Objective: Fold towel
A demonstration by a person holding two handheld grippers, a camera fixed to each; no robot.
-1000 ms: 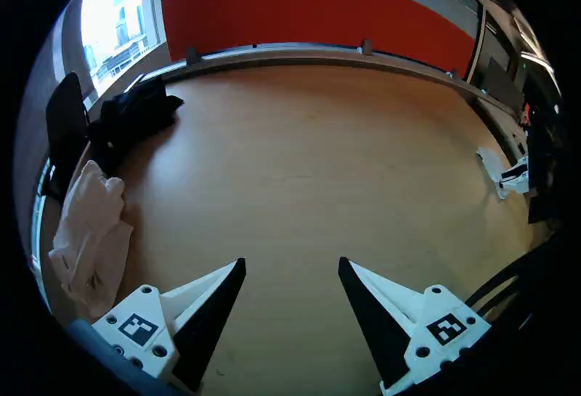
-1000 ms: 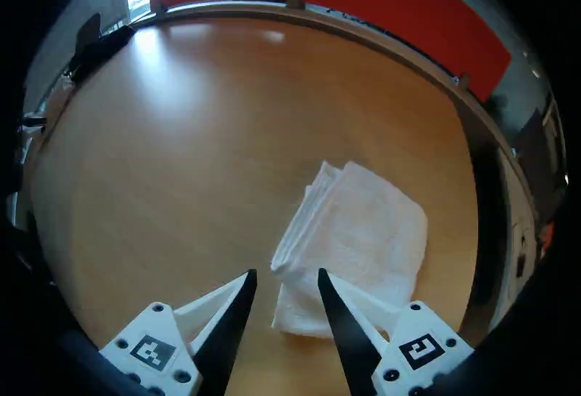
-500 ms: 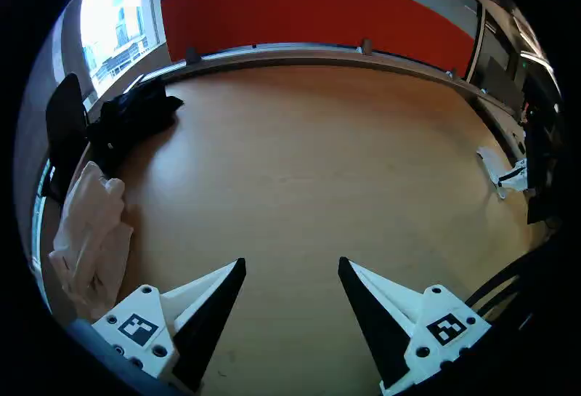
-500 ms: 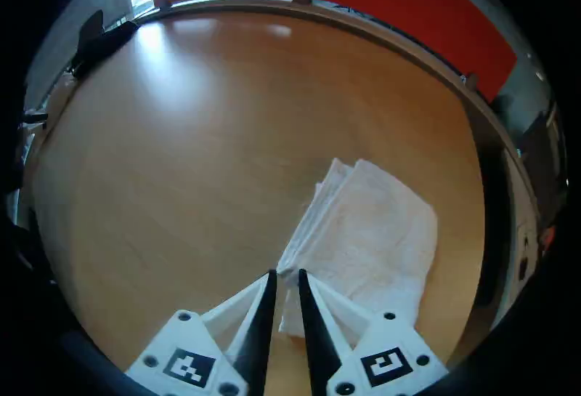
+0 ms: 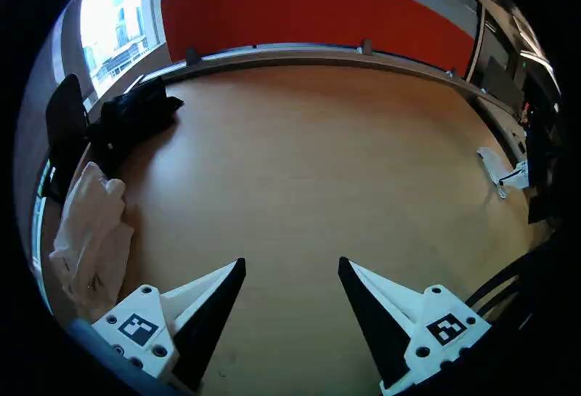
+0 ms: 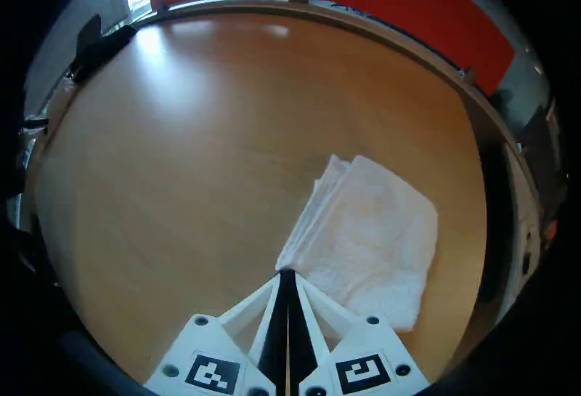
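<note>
A white towel (image 6: 370,236), folded into a thick rectangle, lies on the wooden table (image 6: 181,163) in the right gripper view. My right gripper (image 6: 287,274) is shut, its fingertips pinching the towel's near left corner. The rest of the towel lies flat, out to the right of the fingers. In the left gripper view my left gripper (image 5: 290,265) stands open above bare wood with nothing between its fingers. At the far right of that view a small white shape (image 5: 497,167) shows, which looks like the towel's edge with the other gripper.
A black bag (image 5: 134,112) and a pale crumpled cloth (image 5: 91,236) sit along the table's left side, with a dark chair (image 5: 65,127) behind them. A red partition (image 5: 312,11) runs along the table's far edge.
My right gripper has closed from open to shut on the towel's near left corner and moved slightly forward. The left gripper has stayed still and open.
</note>
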